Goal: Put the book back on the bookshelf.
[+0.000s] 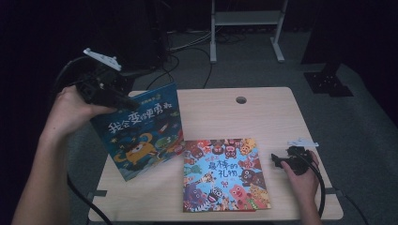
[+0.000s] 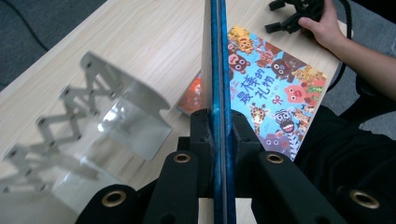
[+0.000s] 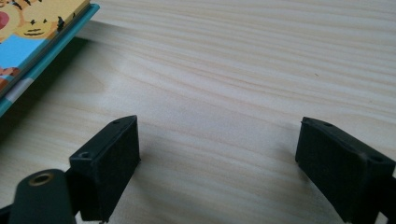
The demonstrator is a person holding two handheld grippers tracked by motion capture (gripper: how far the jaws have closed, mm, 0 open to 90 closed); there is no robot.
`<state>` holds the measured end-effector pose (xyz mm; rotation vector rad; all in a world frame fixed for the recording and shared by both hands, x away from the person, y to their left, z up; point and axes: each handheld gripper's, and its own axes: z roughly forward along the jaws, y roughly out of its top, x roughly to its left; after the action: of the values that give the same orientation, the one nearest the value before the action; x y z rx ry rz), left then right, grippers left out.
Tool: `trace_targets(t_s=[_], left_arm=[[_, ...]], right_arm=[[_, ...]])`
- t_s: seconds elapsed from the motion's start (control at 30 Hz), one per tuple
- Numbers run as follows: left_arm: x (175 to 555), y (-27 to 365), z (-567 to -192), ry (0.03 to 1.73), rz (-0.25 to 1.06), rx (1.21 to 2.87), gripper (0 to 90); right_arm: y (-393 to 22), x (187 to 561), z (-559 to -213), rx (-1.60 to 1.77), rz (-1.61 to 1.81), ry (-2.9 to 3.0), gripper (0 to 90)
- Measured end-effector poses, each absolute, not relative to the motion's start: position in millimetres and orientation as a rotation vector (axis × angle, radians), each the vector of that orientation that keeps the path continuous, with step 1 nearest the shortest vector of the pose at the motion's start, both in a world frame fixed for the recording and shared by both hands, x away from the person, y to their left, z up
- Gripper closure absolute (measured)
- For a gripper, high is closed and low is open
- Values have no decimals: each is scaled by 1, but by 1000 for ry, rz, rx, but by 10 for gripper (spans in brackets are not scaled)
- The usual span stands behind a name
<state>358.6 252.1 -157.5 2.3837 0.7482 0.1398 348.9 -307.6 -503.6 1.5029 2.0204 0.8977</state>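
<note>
High view, near edge first: animal-cover book [image 1: 225,174] flat on table [image 1: 277,112], face up, bottom edge close to the near rim, probably set down as a finished placement or the base of a stack. Just right of it, right gripper [image 1: 278,161] resting low on the tabletop, jaws apart with nothing between, bare wood showing between the pads [image 3: 109,156] in right gripper view; likely parked out of the way. Farther left, blue book [image 1: 141,129] lifted off the table, tilted, cover toward camera, pinched at its top edge by left gripper [image 1: 123,101]. Left gripper view: jaws clamped tight on the book's thin edge, so it hangs straight for carrying.
</note>
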Motion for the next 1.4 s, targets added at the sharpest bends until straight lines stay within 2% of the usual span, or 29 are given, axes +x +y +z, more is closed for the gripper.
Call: trace_targets(t_s=[0.83,1.1,1.4], left_arm=[[336,371,-167,1106,268,2217,825],[345,388,-178,1220,282,2183,825],[368,388,-194,1311,316,2160,825]], right_arm=[[-308,349,-504,1501,897,2021,129],[-308,349,-504,1499,898,2021,131],[-308,349,-504,1499,898,2021,131]])
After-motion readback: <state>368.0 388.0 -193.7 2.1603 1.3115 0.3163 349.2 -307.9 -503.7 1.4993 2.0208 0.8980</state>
